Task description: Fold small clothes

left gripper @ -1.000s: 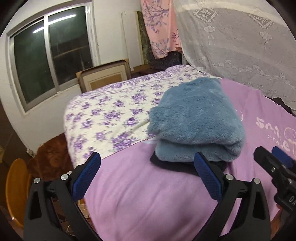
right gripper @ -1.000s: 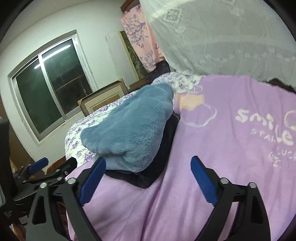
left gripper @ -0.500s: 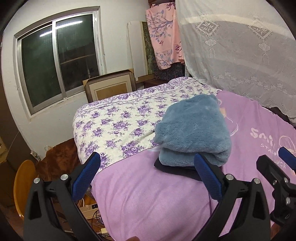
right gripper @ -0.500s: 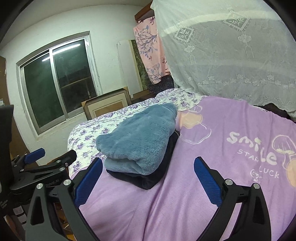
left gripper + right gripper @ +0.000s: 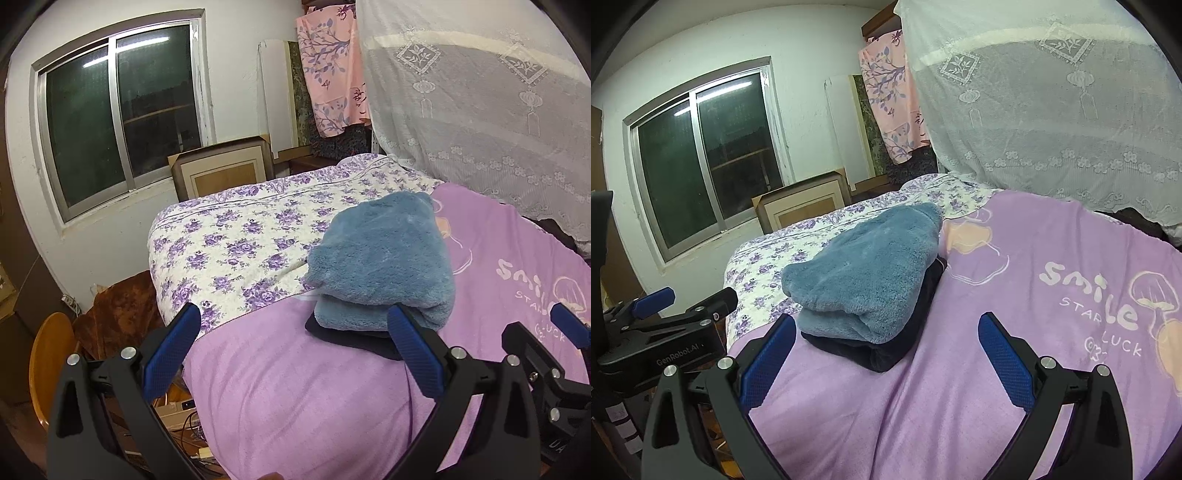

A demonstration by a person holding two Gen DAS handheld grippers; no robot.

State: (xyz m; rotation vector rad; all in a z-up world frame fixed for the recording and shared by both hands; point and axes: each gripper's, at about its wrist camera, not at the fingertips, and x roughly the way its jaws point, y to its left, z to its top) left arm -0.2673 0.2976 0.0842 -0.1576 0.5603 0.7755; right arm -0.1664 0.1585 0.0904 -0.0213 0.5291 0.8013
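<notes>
Both grippers idle on my end. Left gripper (image 5: pixel 293 349) has its jaws spread wide, nothing between the blue pads (image 5: pixel 171 352). Right gripper (image 5: pixel 886 360) is the same: released, empty, and clear of the cloth.

Stack sits on the bed: folded blue fleece (image 5: pixel 384 258) on top of a folded dark garment (image 5: pixel 354 338), whose edge pokes out under the fleece at the near side. The stack rests on the purple blanket (image 5: pixel 295 398), right at the seam where it meets the floral quilt (image 5: pixel 236 243). In the right wrist view the fleece (image 5: pixel 868 277) lies just beyond the left pad and is not touched; the dark piece (image 5: pixel 886 350) is visible beneath it.

Right gripper shows at the right edge of the left wrist view, and the left gripper (image 5: pixel 683 306) at the left edge of the right wrist view, so the two are side by side, near the bed's edge.

Background: window (image 5: pixel 122 122), lace net (image 5: pixel 480 110), pink cloth (image 5: pixel 328 70) hanging.
</notes>
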